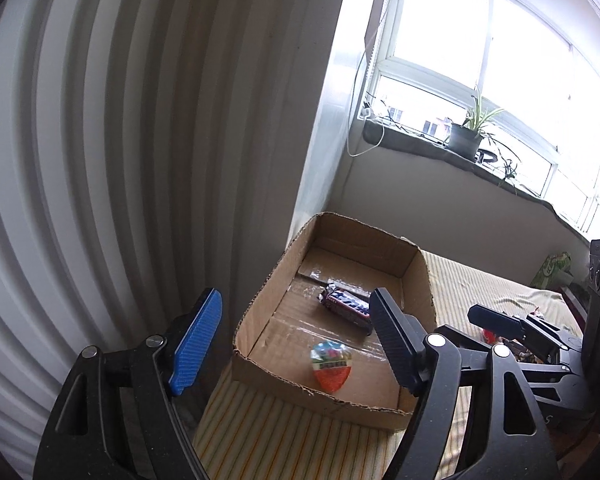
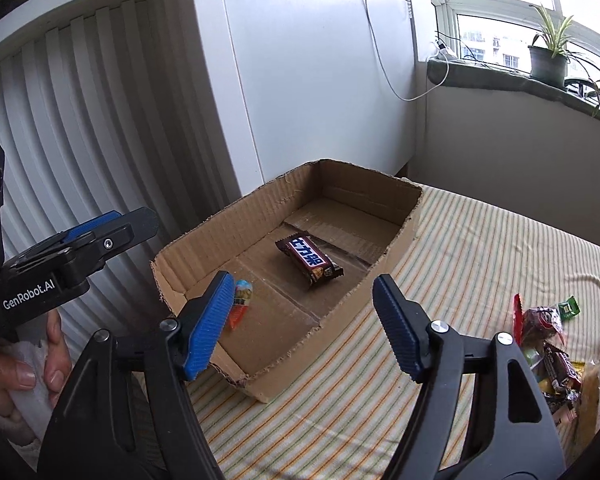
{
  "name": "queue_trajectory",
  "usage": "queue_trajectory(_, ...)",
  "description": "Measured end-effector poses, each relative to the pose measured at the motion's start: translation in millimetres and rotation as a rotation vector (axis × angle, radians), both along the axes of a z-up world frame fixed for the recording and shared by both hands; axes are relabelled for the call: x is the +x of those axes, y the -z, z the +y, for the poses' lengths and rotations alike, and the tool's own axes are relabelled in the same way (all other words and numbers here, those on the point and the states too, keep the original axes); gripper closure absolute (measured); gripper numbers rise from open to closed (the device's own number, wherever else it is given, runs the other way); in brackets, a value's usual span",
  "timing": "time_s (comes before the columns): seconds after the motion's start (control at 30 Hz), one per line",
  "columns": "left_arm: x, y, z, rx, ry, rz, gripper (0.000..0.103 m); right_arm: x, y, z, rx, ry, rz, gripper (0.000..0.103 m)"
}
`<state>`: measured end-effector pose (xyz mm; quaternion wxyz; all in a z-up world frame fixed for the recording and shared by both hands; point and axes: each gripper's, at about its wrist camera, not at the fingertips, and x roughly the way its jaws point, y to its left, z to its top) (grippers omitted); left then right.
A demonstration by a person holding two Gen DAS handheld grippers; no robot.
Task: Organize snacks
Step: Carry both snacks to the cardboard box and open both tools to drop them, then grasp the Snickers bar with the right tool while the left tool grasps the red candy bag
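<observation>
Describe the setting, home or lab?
Most likely a home room. A potted plant stands on the windowsill, a striped cloth covers the work surface, and a cut-down cardboard box on it holds two snacks. No lab fixtures in view.

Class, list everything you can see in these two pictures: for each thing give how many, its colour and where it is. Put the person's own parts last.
cardboard box: one, brown, open-topped, on the striped cloth by the white ribbed wall
chocolate bar: one, dark brown wrapper with white lettering, lying in the box
egg-shaped sweet: one, orange and white, in the box near its front wall
loose snacks: a pile, mixed colours, on the cloth right of the box
striped cloth: one, cream with thin stripes, under everything
potted plant: one, green, on the windowsill
cable: one, white, hanging by the window
left tongs: open, empty
right tongs: open, empty
hand: one, holding the left tongs' grip
</observation>
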<state>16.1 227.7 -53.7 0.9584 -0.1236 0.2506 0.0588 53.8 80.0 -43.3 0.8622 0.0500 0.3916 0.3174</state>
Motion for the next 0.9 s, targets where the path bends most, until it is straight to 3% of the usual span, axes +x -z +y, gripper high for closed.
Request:
queue_trajectory(0.27,7.2,-8.6,-44.2,0.033,0.074,0.006,0.027,-9.1,3.9,-71.9,0.017,0.113,0.020,0.029)
queue_trajectory(0.7,28.3,-12.6,-167.7,0.089,0.303,0.022,0.027,-30.6,32.1,-232.3,-0.035,0.408,0.072,0.028)
queue_trajectory(0.9,34.9,-14.0,-194.4,0.089,0.367,0.034,0.027,-33.6,31.4,-246.2,-0.025,0.420,0.066,0.028)
